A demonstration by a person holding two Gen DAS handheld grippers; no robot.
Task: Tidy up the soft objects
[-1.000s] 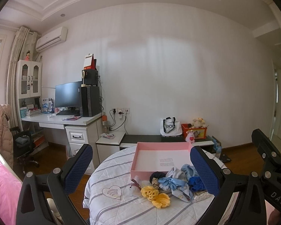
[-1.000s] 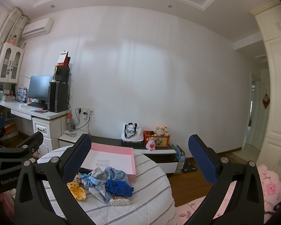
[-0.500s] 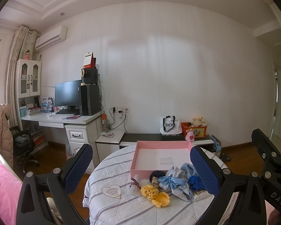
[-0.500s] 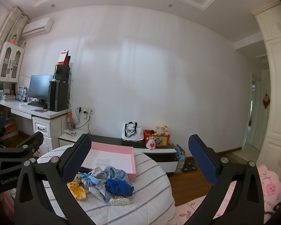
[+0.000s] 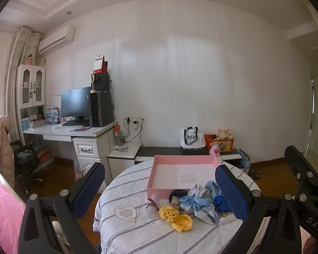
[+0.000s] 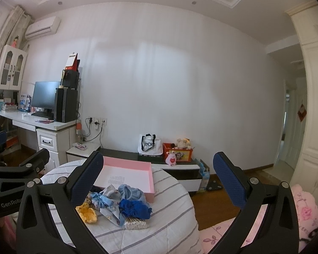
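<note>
Gripper [image 5: 160, 192] above striped round table [image 5: 137, 232], bedroom.

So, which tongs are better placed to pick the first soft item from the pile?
Probably the left tongs: in their view the pile and the pink box lie between the open fingers. In the right tongs' view the pile sits toward the left finger. Both are open and empty.

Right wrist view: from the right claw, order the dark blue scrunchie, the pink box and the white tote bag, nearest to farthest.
1. Dark blue scrunchie: nearest the right claw, in the pile on the table's near side.
2. Pink box: behind the pile, farther back on the table.
3. White tote bag: farthest, on the low cabinet against the wall.
</note>
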